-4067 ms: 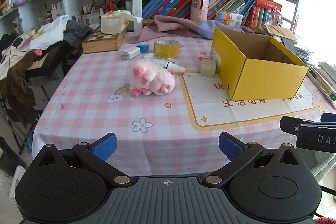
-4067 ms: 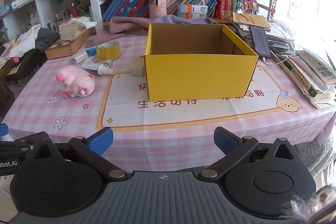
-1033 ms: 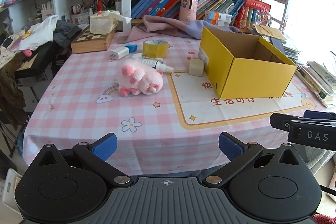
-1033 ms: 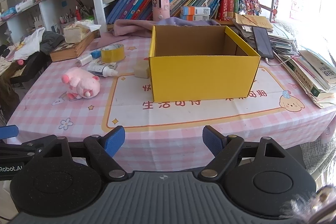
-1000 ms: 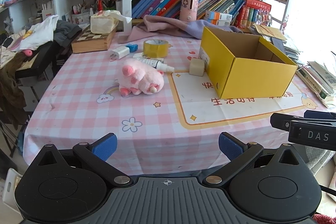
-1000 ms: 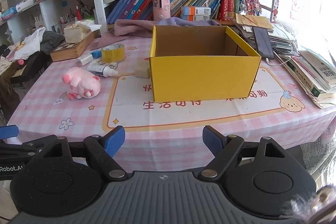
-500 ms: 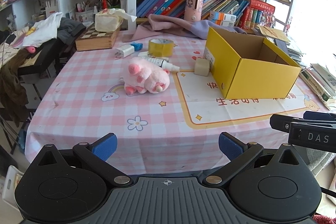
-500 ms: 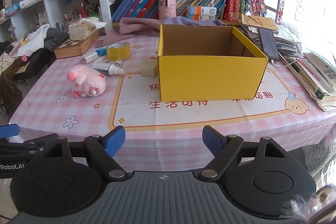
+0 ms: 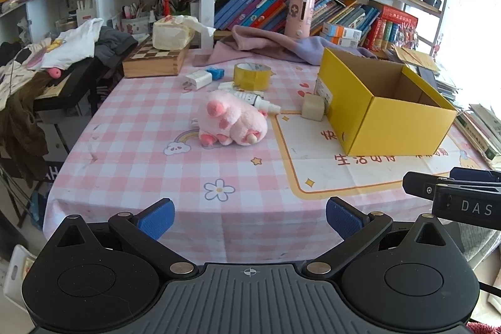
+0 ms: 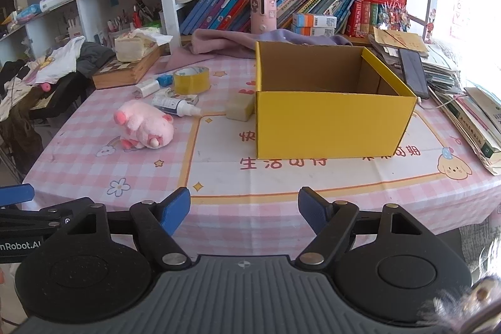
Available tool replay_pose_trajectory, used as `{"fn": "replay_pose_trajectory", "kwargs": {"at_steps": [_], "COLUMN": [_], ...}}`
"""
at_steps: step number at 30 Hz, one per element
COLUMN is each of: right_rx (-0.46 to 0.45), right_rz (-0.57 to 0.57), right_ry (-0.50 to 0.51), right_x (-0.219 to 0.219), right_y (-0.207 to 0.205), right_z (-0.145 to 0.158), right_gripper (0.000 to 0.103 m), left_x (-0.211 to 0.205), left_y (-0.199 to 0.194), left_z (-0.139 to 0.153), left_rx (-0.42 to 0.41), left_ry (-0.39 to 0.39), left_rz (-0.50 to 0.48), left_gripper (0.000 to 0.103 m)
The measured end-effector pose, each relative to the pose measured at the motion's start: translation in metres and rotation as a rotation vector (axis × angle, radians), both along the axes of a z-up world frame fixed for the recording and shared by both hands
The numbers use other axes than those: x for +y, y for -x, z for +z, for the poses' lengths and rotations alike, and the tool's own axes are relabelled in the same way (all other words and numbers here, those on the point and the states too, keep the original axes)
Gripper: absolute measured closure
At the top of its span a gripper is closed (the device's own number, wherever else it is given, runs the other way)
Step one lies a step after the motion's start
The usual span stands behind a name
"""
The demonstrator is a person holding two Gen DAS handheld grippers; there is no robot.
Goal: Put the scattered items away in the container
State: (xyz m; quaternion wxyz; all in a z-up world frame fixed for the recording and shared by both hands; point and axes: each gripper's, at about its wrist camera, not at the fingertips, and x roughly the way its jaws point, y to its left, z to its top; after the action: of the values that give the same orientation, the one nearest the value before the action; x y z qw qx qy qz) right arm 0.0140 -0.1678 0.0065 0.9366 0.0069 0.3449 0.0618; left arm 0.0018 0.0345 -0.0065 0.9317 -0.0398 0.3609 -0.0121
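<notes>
An open yellow cardboard box (image 10: pixel 332 127) (image 9: pixel 391 127) stands empty on the pink checked tablecloth. To its left lie a pink plush toy (image 9: pixel 235 121) (image 10: pixel 147 124), a small white bottle (image 9: pixel 253 99), a beige cube (image 9: pixel 313 111) against the box, a yellow tape roll (image 9: pixel 252 75) and a white charger (image 9: pixel 198 79). My left gripper (image 9: pixel 249 215) hangs open at the table's near edge, well short of the plush. My right gripper (image 10: pixel 244 207) is also at the near edge in front of the box; its jaws are closing with nothing between them.
A wooden chessboard box (image 9: pixel 153 61) with a tissue pack on it and a purple cloth (image 9: pixel 269 41) lie at the back under packed bookshelves. Stacked books and a phone (image 10: pixel 413 72) fill the table's right side. Clothes pile on a dark stand (image 9: pixel 62 77) to the left.
The right gripper's blue pads have drawn a little closer together. Both views have shifted slightly, so the items sit a bit further right. Nothing on the table has moved.
</notes>
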Motion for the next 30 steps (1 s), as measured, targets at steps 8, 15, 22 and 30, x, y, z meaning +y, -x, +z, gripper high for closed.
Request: {"fn": "replay_pose_trajectory", "kwargs": {"at_steps": [8, 15, 22, 30], "right_rx": [-0.009, -0.017, -0.022, -0.061], "right_rz": [0.031, 0.043, 0.030, 0.026], "right_ry": [0.022, 0.028, 0.022, 0.035], "right_x": [0.013, 0.015, 0.014, 0.021], "right_y": [-0.003, -0.006, -0.014, -0.031], "right_z": [0.002, 0.003, 0.002, 0.005], "right_gripper": [0.027, 0.029, 0.030, 0.037], "left_x": [0.012, 0.011, 0.007, 0.008], "left_y": [0.005, 0.004, -0.002, -0.026], "left_z": [0.001, 0.003, 0.002, 0.001], "left_rx": [-0.012, -0.036, -0.043, -0.063], "left_ry": [0.012, 0.017, 0.001, -0.003], "left_rz": [0.030, 0.025, -0.003, -0.013], "left_gripper": [0.000, 0.000, 0.000, 0.000]}}
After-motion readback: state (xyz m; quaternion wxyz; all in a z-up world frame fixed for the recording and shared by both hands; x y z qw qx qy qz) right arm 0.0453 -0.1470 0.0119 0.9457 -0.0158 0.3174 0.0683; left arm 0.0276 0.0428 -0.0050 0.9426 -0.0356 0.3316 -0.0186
